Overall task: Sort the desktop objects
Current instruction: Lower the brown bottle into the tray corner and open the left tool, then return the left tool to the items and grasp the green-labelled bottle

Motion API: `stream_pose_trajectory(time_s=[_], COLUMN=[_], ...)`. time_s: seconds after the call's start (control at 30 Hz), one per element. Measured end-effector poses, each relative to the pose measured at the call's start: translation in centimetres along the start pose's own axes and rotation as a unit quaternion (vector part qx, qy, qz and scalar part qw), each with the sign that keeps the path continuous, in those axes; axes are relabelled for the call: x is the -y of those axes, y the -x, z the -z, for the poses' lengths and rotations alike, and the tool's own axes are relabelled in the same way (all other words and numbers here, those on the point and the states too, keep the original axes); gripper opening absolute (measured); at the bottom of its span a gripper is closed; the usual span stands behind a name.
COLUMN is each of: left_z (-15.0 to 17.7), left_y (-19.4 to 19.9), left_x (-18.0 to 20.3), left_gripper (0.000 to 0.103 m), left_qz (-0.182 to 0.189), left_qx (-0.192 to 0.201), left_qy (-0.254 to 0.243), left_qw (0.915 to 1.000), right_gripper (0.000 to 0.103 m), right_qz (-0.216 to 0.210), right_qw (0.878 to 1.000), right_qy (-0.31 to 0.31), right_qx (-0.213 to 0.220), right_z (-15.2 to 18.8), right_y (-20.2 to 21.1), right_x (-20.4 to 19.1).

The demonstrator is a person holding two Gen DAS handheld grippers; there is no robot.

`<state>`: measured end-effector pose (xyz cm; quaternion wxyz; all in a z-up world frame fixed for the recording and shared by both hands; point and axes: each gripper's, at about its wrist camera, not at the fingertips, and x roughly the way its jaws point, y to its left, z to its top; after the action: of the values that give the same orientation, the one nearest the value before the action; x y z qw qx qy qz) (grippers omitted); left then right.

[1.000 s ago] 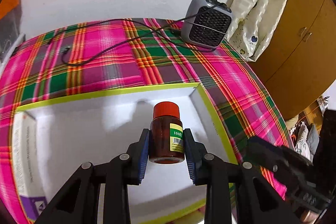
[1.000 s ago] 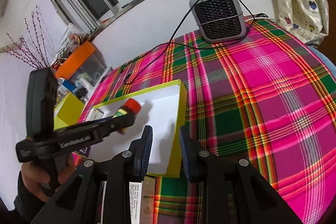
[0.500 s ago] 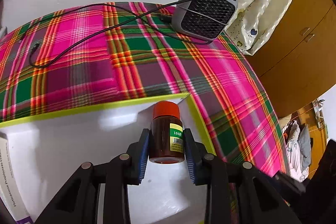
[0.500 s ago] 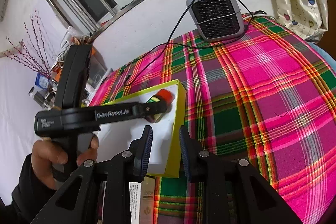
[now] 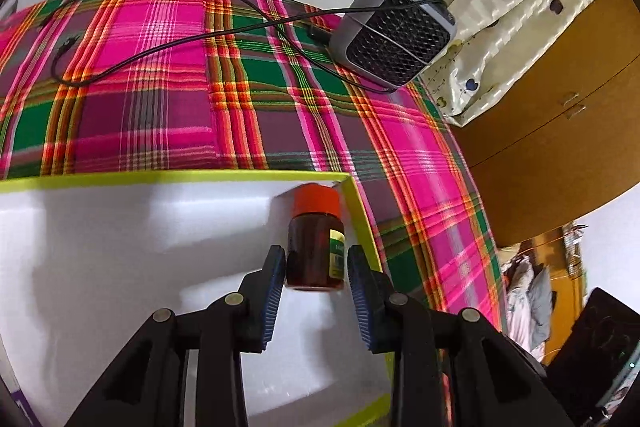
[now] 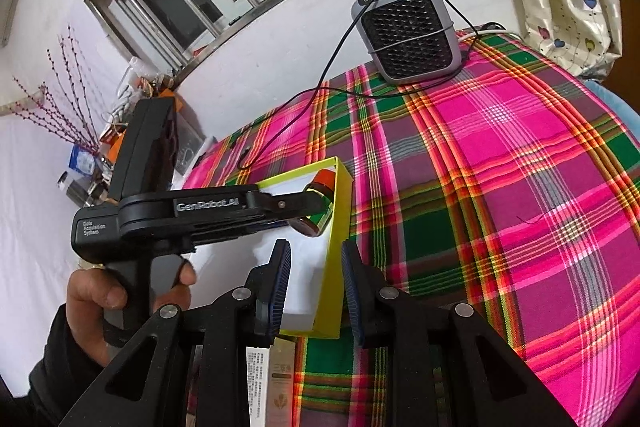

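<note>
While the left gripper (image 5: 316, 277) clamps the amber bottle (image 5: 314, 253) across its lower body, pads pressed on both flanks, the bottle hangs tilted, red cap (image 5: 316, 199) leading, over the white floor of the yellow-edged tray (image 5: 362, 215), close to the tray's corner at about one o'clock from the fingers in the left wrist view. It looks like a small rigid pill or supplement bottle, probably light, with hard smooth walls that could slide in the pads if the squeeze eases; whether it is glass or plastic I cannot tell, so a gentle set-down seems wise. The present hold, on the round body below the shoulder and partly over the yellow-green label (image 5: 337, 254), seems sound; the cap would be a poorer place. The right gripper (image 6: 314, 285) hangs empty with its jaws parted over the tray's near wall, and a carton (image 6: 272, 379) lies at six o'clock beneath it on the plaid cloth (image 6: 500, 163).
</note>
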<state>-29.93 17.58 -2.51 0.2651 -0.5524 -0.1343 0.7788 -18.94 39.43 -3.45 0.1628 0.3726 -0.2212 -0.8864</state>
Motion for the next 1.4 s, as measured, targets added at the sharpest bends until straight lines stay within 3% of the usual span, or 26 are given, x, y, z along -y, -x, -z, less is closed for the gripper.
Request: stream_pose_trajectory(time_s=[0.2,0.73,1.1,1.4], left_z=[-0.1,0.2,2.7,6.7], left_y=[-0.6,-0.3,4.1,8.9], left_x=[0.7,0.8,0.1,-0.3], left_gripper=[0.03,0.031,0.031,0.031], left_qz=[0.015,0.005,-0.015,-0.009], left_qx=[-0.014,0.006,0.045,0.082], left_qy=[-0.007,-0.037,-0.05,-0.052], left_qw=[0.9998,0.9993,0.9976,0.9952], right_gripper=[0.027,0.027,0.027,0.027], right_qz=[-0.002,-0.003,-0.011,-0.057], right_qw=[1.0,1.0,1.0,0.998], right_qy=[-0.001,-0.003,-0.002,0.002], right_qx=[0.0,-0.002,0.0,0.002], right_z=[-0.1,-0.1,-0.1,0.2], right_y=[0.0,-0.1,-0.1,0.0], right_x=[0.0,0.0,0.2,-0.5])
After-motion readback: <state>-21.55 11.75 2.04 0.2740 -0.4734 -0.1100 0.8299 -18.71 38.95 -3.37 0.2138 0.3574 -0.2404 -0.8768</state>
